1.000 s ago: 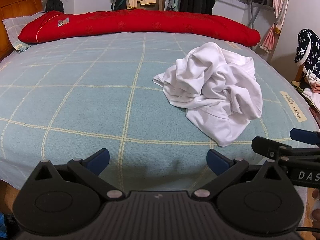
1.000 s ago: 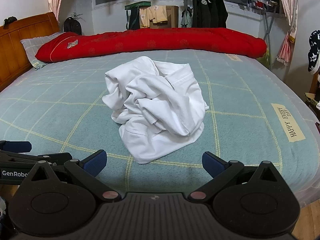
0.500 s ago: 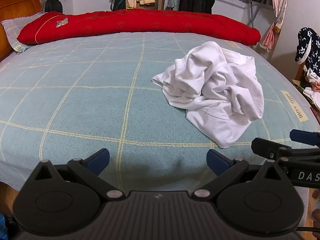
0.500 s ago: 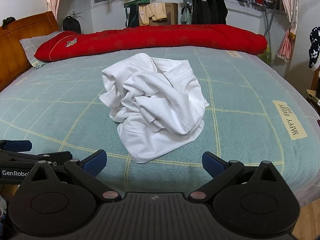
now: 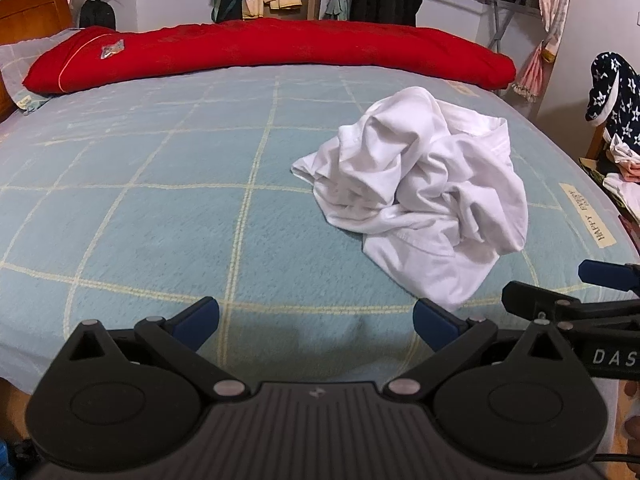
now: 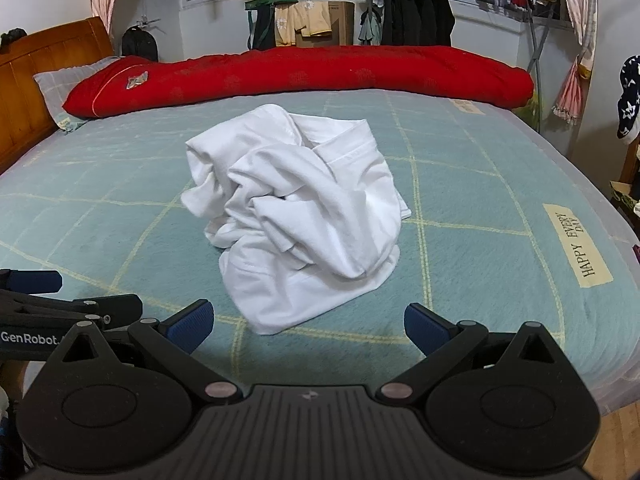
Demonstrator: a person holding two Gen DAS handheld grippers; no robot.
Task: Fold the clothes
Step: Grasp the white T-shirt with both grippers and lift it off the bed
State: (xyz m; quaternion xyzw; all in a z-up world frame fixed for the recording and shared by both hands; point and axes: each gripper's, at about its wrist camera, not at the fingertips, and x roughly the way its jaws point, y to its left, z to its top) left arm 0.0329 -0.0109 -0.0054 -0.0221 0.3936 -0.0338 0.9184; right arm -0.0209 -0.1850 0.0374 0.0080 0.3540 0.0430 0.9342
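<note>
A bed fills both views, covered by a teal blanket [image 6: 120,216] with a pale yellow grid; a rolled red quilt [image 6: 304,80] lies along its far edge, a wooden headboard [image 6: 24,92] stands at the left, and dark jackets [image 6: 416,12] hang by the window; a cream label [image 6: 578,246] sewn on the blanket reads "HAPPY EVERY DAY"; the left gripper [image 5: 316,320] shows "GenRobot" on its side, the right gripper [image 6: 308,322] "DAS"; both are spread wide, holding nothing, low over the near edge; the crumpled white garment [image 6: 304,216] lies heaped mid-bed, just ahead of the right gripper.
</note>
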